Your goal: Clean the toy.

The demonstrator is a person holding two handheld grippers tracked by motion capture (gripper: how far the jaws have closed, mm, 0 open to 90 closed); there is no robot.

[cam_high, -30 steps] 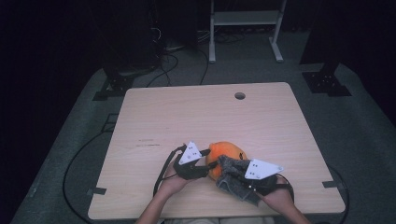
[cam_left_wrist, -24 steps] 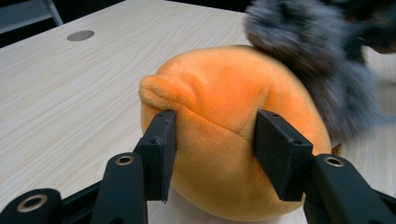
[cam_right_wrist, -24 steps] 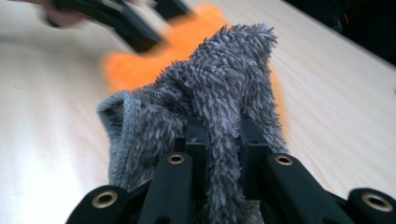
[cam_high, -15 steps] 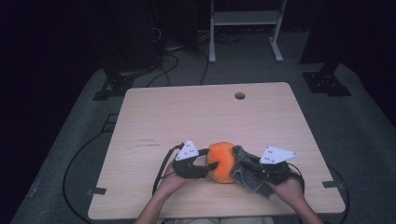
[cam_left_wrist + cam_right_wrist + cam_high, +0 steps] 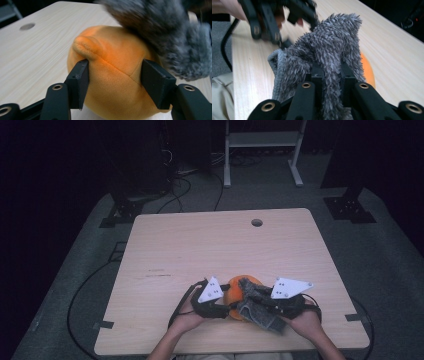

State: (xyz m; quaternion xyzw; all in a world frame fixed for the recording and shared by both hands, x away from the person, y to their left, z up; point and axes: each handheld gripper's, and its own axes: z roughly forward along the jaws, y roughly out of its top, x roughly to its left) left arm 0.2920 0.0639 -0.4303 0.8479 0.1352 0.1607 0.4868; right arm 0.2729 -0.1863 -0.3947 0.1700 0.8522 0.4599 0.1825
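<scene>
An orange soft toy [image 5: 239, 292] sits at the near edge of the wooden bench [image 5: 210, 245], a little right of its middle, between the person's two hands. The left tongs [image 5: 113, 82] grip the toy from the left: the two black pads press into its plush sides, one just under a small bulge, the other beside a seam. Their jaws have just been closing a little, with the toy between them. The right tongs [image 5: 329, 75] are clenched on a fluffy grey cloth [image 5: 329, 47], the pile bunched tight between the pads. The cloth rises past the pads and drapes over the right and far side of the toy, touching it. In the high view the cloth [image 5: 257, 307] hangs down toward the near bench edge beside the right hand [image 5: 305, 322]. The left hand [image 5: 187, 320] rests low at the bench's near edge.
</scene>
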